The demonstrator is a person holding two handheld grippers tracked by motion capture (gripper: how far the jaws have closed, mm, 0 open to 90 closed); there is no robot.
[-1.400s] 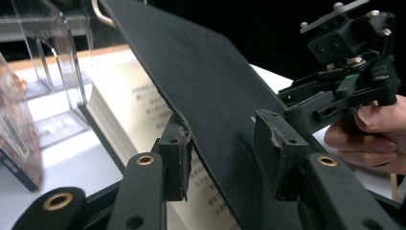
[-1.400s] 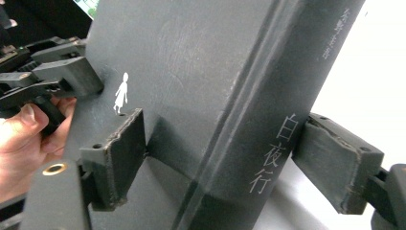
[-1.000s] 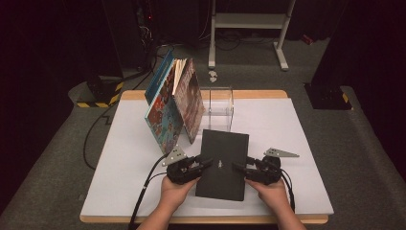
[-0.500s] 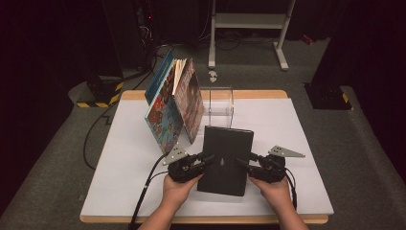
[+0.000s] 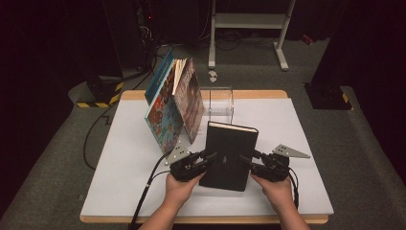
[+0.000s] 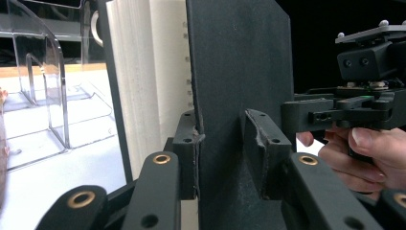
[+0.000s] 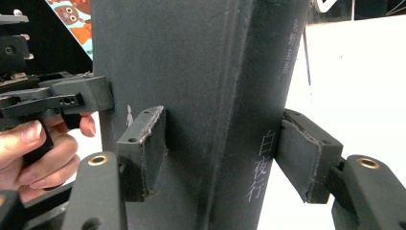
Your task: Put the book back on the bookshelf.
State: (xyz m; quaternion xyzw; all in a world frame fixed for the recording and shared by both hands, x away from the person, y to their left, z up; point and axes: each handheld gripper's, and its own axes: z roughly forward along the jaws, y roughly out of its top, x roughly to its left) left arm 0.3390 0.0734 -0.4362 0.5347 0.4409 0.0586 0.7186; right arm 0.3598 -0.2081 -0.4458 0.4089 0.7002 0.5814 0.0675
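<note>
While my left gripper (image 5: pixel 210 156) clamps the front cover and my right gripper (image 5: pixel 245 160), jaws just closing, straddles the spine, the black hardcover book (image 5: pixel 230 152) stands tilted between them, long axis upright. Ahead: clear acrylic bookstand (image 5: pixel 221 103), just behind; leaning picture books (image 5: pixel 172 103) crowd its left.

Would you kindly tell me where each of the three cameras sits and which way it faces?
High view: above the person's side, looking forward and down on the white table; forearms, left claw and right claw grip the black book.
Left gripper view: rides on the left claw, looking along its jaws clamped on the book's cover, toward the clear stand.
Right gripper view: rides on the right claw, jaws across the book's spine.
Shared: both gripper views show the book and the opposite hand.
</note>
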